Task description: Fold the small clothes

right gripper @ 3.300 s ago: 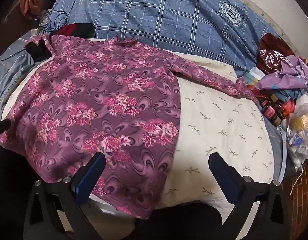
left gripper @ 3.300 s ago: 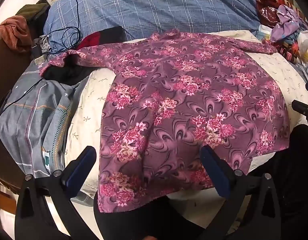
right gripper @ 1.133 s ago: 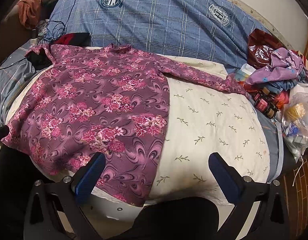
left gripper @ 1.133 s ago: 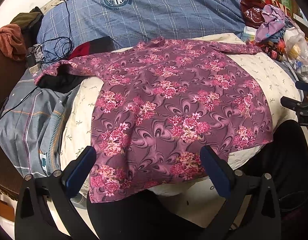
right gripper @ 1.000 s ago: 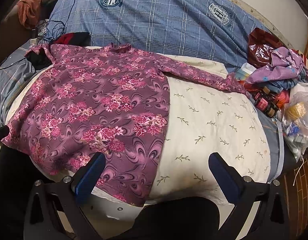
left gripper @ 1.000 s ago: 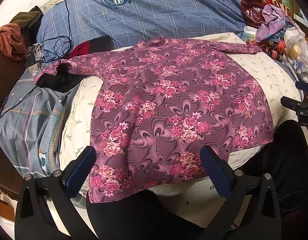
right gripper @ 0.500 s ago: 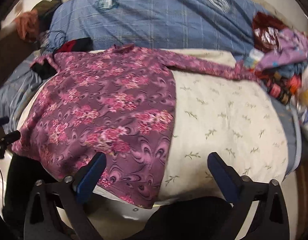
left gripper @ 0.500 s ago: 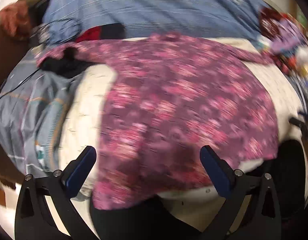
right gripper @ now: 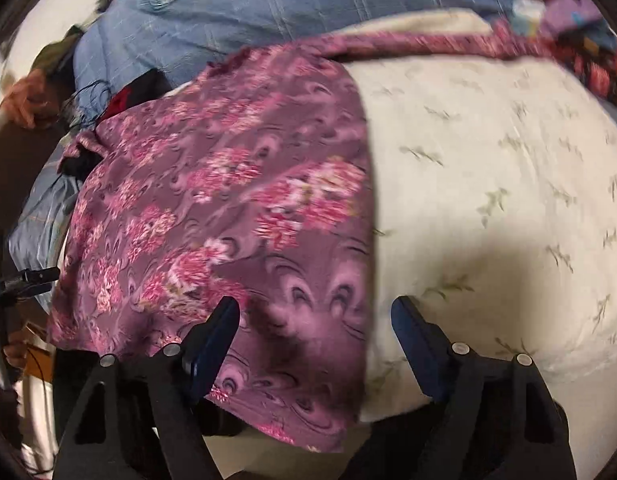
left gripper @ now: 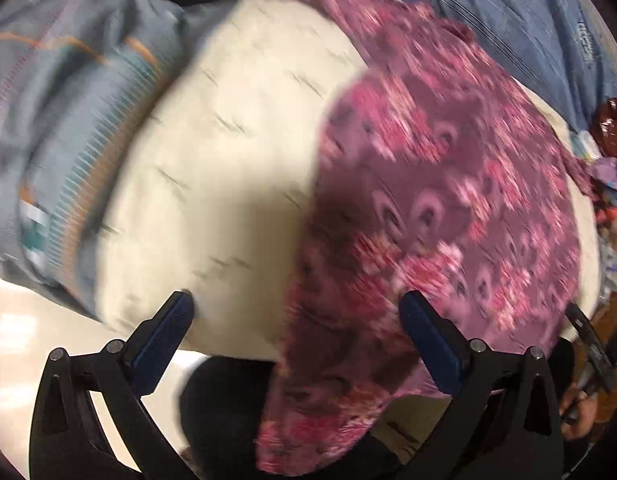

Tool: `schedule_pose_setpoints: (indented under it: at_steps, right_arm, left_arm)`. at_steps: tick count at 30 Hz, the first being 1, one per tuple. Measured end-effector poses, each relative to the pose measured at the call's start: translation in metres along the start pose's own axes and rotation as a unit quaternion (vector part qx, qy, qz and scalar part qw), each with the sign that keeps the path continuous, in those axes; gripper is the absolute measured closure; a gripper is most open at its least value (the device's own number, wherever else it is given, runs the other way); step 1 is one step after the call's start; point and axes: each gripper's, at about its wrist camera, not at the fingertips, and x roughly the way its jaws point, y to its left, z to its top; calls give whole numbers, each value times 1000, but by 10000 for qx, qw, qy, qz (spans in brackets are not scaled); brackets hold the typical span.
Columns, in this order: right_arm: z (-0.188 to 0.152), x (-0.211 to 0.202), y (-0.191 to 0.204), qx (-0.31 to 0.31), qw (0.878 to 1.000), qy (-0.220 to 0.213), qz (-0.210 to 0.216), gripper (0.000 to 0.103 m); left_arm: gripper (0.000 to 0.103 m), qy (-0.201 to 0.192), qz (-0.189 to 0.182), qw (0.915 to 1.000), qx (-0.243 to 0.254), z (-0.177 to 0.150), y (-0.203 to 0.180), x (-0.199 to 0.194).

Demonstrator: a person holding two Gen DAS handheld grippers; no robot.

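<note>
No writing is legible. Both views have blurred and closed in on the shirt (left gripper: 448,208); left hand-held gripper (left gripper: 296,316) and right hand-held gripper (right gripper: 314,320) gape, released.

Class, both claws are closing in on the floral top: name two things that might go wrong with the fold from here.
1. The floral top's hem hangs over the cushion edge, so it may slide off.
2. The right claw straddles the side edge and might pinch the cushion cover too.
</note>
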Motion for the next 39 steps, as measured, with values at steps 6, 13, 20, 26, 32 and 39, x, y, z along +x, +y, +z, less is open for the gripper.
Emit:
schedule_pose_setpoints:
  at_steps: [6, 13, 20, 26, 32, 39]
  right_arm:
    - [4, -21, -9, -109, 9995, -36, 310, 98]
    - [6, -49, -66, 416, 9991, 9, -93, 101]
    - [35, -57, -62, 715, 9966, -328, 241, 93]
    - [121, -28, -53, 1054, 9887, -804, 697, 56]
    - [191, 64, -63, 1927, 9730, -534, 1151, 56]
    - [231, 100, -85, 2425, 9589, -1013, 1071, 98]
  left_arm:
    - [55, -110, -208, 9996, 126, -10, -17, -18]
    - [59, 308, 208, 9990, 259, -21, -18, -12]
    - [37, -393, -114, 9991, 147, 29, -13, -49]
    - [33, -542, -305, 9974, -371, 137, -12, -22]
    - [33, -214, -342, 9943, -991, 198, 3, 26]
    - [98, -673, -177, 9878, -1393, 252, 16, 35]
